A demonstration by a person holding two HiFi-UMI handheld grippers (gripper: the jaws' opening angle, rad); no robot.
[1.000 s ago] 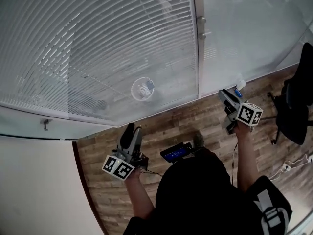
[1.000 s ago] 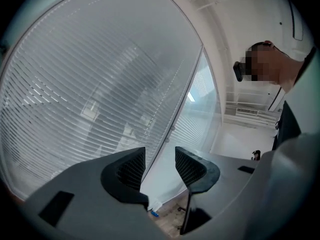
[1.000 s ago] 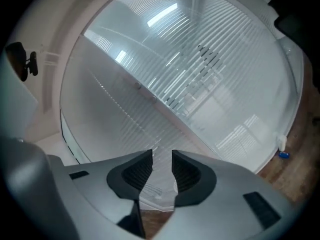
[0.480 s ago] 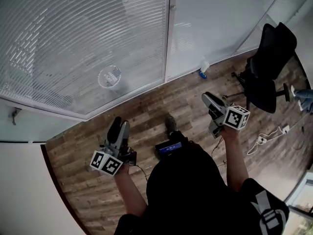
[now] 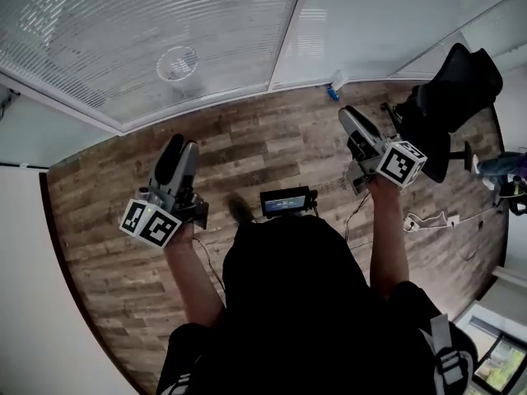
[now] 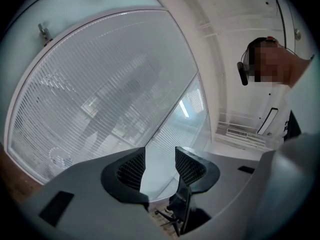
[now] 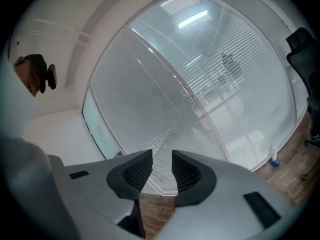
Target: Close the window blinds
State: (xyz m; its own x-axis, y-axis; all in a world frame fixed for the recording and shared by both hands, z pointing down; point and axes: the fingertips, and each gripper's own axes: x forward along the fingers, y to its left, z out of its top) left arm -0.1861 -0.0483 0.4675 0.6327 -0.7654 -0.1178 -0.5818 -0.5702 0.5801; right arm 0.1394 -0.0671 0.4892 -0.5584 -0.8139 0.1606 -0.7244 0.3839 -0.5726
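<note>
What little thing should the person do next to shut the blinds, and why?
Probably step nearer the blinds and lift one pair of tongs toward them. Both the left tongs and right tongs are open and empty, with wooden floor between them and the blinds.

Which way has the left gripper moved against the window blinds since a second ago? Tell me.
Yes. The left gripper has backed away from the window blinds: more wooden floor now lies between them.
</note>
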